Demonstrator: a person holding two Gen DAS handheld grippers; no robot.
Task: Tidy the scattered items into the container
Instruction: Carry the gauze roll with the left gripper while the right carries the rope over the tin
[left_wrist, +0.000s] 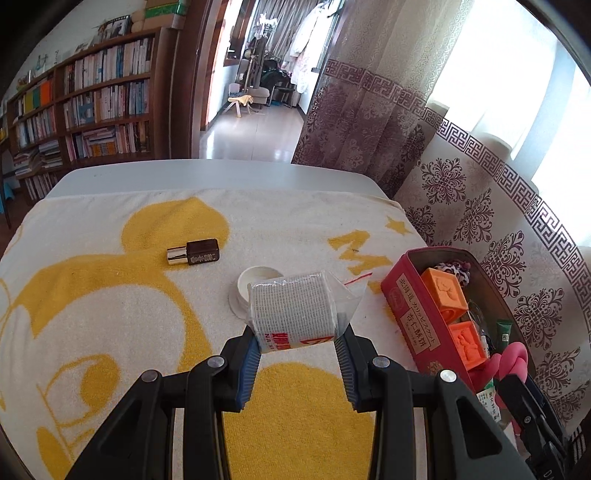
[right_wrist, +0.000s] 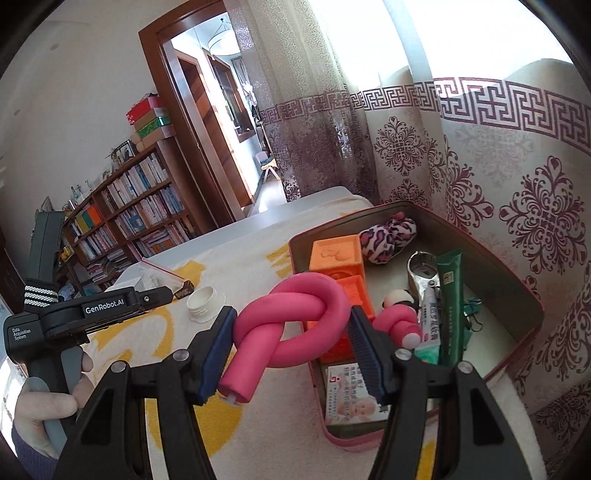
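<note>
L gripper (left_wrist: 298, 341) is clamped on a bandage roll (left_wrist: 291, 310) in a clear plastic bag, held just above the towel (left_wrist: 110, 295), w/ the blue pads pressing its lower sides. Right behind the roll, a white lid (left_wrist: 258, 278) lies on the towel, partly hidden by it. Farther back & to the left lies a dark brown lipstick (left_wrist: 194, 252) w/ a gold end, well apart from the rest. The red tin (left_wrist: 413, 306) sits at the towel's right edge, near the curtain (left_wrist: 480, 206). R gripper (right_wrist: 291, 336) is clamped on a knotted pink foam roller (right_wrist: 295, 325), held over the tin's near-left rim (right_wrist: 314, 391), w/ one end of the roller hanging down past the left pad. Inside the tin: two orange blocks (right_wrist: 338, 258) against the left wall, a pink leopard-print plush (right_wrist: 386, 238) in the far corner, a green tube (right_wrist: 450, 295) lying lengthwise, a white tube (right_wrist: 430, 314) beside it, a metal tool (right_wrist: 421, 269) at their far end, a second pink roller (right_wrist: 397, 321) w/ a small panda figure (right_wrist: 397, 297) touching it, and a printed packet (right_wrist: 351, 391) flat at the near end. In the right wrist view the L gripper shows at far left over the towel, w/ a hand (right_wrist: 44, 398) around its grey handle.
</note>
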